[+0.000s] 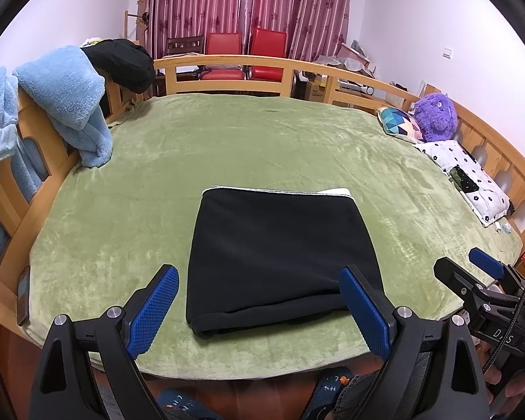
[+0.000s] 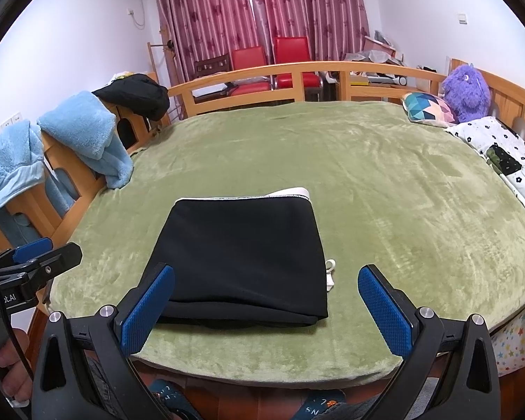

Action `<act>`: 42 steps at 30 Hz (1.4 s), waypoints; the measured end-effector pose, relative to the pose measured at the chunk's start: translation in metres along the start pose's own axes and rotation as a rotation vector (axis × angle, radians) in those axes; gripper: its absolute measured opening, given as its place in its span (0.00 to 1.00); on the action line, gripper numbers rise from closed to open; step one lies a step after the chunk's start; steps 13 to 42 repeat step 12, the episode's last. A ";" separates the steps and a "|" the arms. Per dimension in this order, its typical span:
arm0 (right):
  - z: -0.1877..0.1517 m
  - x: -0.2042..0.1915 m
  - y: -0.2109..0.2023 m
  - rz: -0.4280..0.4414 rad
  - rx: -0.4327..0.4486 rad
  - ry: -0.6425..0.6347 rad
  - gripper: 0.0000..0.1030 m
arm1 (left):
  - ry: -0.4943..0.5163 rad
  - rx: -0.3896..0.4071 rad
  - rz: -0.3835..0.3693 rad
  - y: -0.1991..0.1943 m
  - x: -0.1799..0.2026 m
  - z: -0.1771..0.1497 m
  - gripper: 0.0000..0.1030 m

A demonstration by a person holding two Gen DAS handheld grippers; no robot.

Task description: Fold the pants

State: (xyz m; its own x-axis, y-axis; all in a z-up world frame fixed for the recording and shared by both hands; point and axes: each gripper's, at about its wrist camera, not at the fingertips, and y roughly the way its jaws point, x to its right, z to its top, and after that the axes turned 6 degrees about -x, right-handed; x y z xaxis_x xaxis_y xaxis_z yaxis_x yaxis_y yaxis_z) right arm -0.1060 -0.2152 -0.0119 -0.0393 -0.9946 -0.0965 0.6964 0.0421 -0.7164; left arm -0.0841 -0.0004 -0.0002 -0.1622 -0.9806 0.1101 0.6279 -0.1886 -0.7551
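Nearest, left gripper (image 1: 259, 309) and right gripper (image 2: 266, 309), both with jaws spread wide and holding nothing, poised at the near edge of the bed. Just beyond, black pants (image 1: 280, 252) folded into a compact rectangle, flat on the green blanket (image 1: 227, 140), white waistband at the far edge. Farther off, pillows (image 1: 465, 175), a purple plush toy (image 1: 435, 117), red chairs (image 1: 245, 49), striped curtains (image 1: 245, 3).

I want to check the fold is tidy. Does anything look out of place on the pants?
Mostly neat. A small white cord end pokes out beside the right edge of the black pants, and the white waistband shows unevenly at the far edge.
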 end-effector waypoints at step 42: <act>0.002 -0.002 -0.001 0.009 0.000 -0.004 1.00 | -0.009 0.005 0.002 0.001 -0.003 0.003 0.91</act>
